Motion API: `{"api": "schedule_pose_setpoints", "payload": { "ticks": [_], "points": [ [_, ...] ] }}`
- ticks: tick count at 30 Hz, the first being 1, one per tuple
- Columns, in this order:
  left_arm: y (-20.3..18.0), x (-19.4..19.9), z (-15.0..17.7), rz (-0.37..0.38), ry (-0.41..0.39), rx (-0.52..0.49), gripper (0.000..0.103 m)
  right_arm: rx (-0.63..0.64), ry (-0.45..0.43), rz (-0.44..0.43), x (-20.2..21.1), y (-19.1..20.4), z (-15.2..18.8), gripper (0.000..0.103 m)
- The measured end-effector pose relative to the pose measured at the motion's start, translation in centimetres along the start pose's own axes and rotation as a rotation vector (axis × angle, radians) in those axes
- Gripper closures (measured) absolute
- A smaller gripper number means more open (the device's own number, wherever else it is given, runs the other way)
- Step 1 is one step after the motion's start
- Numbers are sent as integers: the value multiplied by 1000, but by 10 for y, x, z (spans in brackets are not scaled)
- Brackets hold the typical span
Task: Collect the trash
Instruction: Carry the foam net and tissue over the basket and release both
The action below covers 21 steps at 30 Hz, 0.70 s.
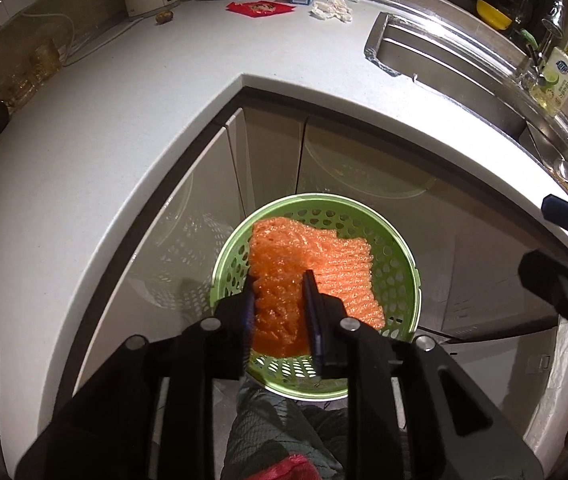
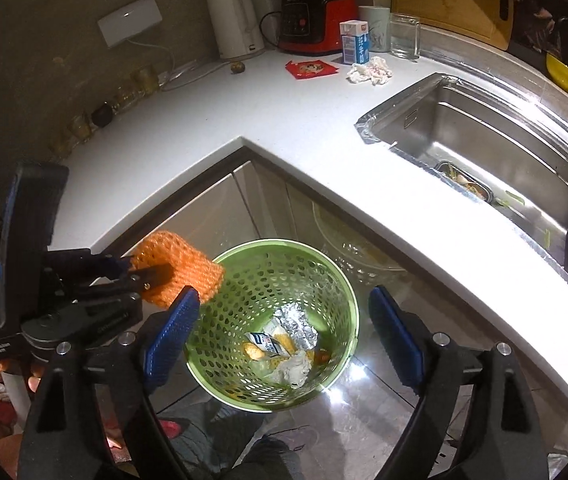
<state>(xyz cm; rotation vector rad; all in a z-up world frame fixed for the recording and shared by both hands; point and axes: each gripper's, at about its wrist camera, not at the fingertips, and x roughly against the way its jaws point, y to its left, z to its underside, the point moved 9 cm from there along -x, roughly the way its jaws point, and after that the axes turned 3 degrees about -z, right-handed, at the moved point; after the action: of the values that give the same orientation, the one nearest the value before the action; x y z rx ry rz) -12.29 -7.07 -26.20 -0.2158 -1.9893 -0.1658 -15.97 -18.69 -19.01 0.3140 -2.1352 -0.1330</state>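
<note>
Several scraps already in the bin [image 2: 272, 320]; my left claw [image 1: 280, 308] clamps orange netting [image 1: 312, 272], right claw [image 2: 284, 332] apart, empty. Wrapper [image 2: 311, 69], tissue [image 2: 369, 73] wait at twelve o'clock on the surface [image 2: 284, 120].

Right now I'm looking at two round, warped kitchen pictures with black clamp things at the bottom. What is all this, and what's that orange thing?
There is no robot here: a person holds a two-finger claw in each hand, and a wide-angle camera on each looks along its fingers. One picture comes from the left claw, the other from the right claw.

Both point down at a green perforated plastic bin on the floor, in the corner of a white L-shaped counter. The left claw has an orange foam net sleeve between its fingers over the bin. The right claw is wide open and empty.

In the bin lie crumpled silver foil, a small wrapper and tissue. On the counter remain a red snack wrapper, a crumpled white tissue and a small blue-and-white carton.
</note>
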Motion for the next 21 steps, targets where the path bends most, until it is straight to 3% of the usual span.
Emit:
{"api": "schedule_pose_setpoints", "payload": {
  "ticks": [1, 4, 6, 21],
  "points": [
    [-2, -2, 2, 1, 8, -1, 53, -5, -3, 3, 2, -1, 0, 16],
    [-8, -1, 3, -4, -2, -9, 34, -14, -11, 12, 8, -6, 0, 16],
    [-13, 1, 2, 2, -7, -22, 28, -19, -19, 17, 10, -8, -1, 16],
    [3, 28, -33, -8, -64, 10, 15, -24, -86, 4, 27, -8, -30, 15]
  ]
}}
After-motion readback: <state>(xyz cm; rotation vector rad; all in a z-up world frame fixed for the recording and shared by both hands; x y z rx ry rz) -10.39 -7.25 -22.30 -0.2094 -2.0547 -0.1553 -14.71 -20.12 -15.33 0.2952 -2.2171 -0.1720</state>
